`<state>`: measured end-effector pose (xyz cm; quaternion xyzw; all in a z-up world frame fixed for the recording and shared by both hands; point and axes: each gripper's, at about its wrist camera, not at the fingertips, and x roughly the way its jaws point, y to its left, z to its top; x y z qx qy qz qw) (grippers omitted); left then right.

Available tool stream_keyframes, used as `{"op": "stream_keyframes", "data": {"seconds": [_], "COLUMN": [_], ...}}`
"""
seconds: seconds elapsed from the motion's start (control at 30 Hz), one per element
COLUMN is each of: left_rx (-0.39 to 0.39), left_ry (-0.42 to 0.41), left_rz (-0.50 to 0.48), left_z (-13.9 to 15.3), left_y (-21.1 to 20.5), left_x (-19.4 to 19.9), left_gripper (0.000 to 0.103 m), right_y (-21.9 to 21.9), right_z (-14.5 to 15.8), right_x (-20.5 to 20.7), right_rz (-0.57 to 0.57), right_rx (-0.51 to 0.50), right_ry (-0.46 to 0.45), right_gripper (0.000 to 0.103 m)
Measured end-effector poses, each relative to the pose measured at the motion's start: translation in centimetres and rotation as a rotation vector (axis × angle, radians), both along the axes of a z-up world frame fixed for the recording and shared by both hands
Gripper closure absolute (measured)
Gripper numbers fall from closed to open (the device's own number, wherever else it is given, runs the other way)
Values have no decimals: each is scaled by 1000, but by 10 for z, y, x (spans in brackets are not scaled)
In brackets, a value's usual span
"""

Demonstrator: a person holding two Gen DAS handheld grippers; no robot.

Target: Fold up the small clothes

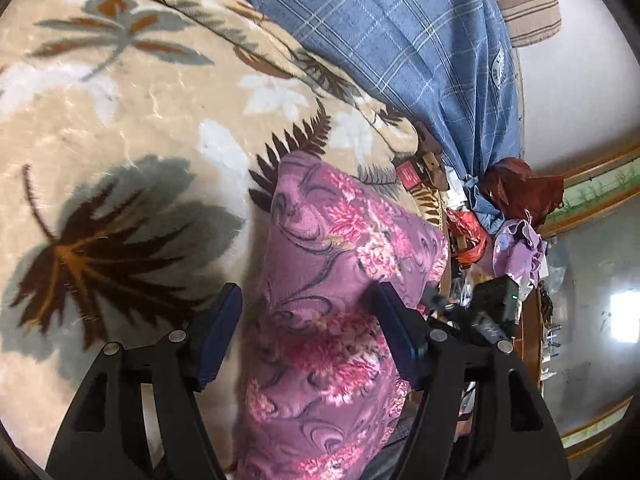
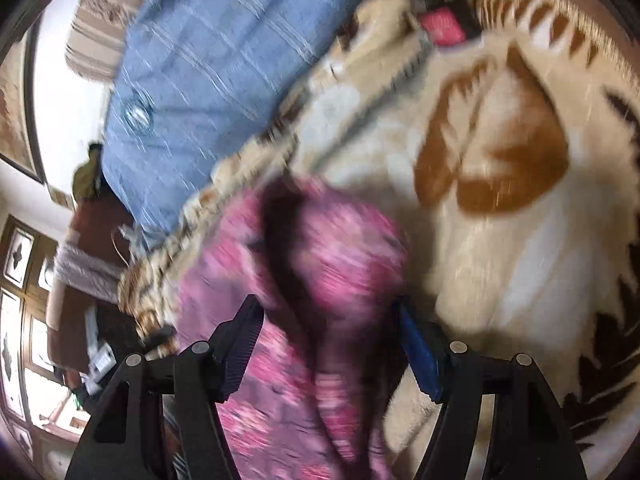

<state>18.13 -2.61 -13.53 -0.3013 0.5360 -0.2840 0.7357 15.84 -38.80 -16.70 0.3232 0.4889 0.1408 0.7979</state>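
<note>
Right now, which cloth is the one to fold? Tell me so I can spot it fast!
Find the big cream blanket with brown leaves covering the bed. Near its edge, below the blue checked cloth, lies the pink cloth. It is the only one with bright pink flowers and dark swirls on purple, and it lies in front of both open grippers.

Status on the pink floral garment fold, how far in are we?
Done: the pink floral garment lies as a narrow strip on the beige leaf-print blanket, so a lengthwise fold looks made. In hand: nothing; left gripper and right gripper both stand open, the cloth passing between their fingers without being pinched. Left: probably a cross fold to shorten it. The right wrist view is blurred, so edges are unclear.
</note>
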Motion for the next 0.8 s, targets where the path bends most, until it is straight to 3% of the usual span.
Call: {"op": "stream_keyframes", "data": {"seconds": [0.13,0.23,0.3,0.37,0.4,0.47,0.53,0.67,0.8], "left_rx": [-34,-118,-118,-62,-44,-59,-79,-44,-82], "left_ry": [15,59,56,16,4,-9,-38,-158,-213], "left_rz": [8,28,15,-11,-21,-25,-22,-5,45], "left_z": [-16,-28,-26,-19,-17,-9,3,44,76], "left_y": [-3,-5,-11,-22,-24,-19,-10,20,73], "left_x": [10,20,23,21,19,11,2,-39,-78], "left_gripper": [30,30,30,52,58,72,75,76,77], "right_y": [-3,-7,-8,-6,-5,-1,9,47,87], "right_z": [-6,-13,-16,-17,-14,-5,15,61,96], "right_x": [8,15,15,14,12,7,-4,-39,-70], "right_rz": [18,21,20,26,25,21,21,33,66], "right_rx": [100,168,165,153,136,105,59,27,70], "right_ry": [-27,-21,-9,-1,-8,-36,-98,-224,-315], "right_gripper": [33,40,66,74,76,79,81,82,82]}}
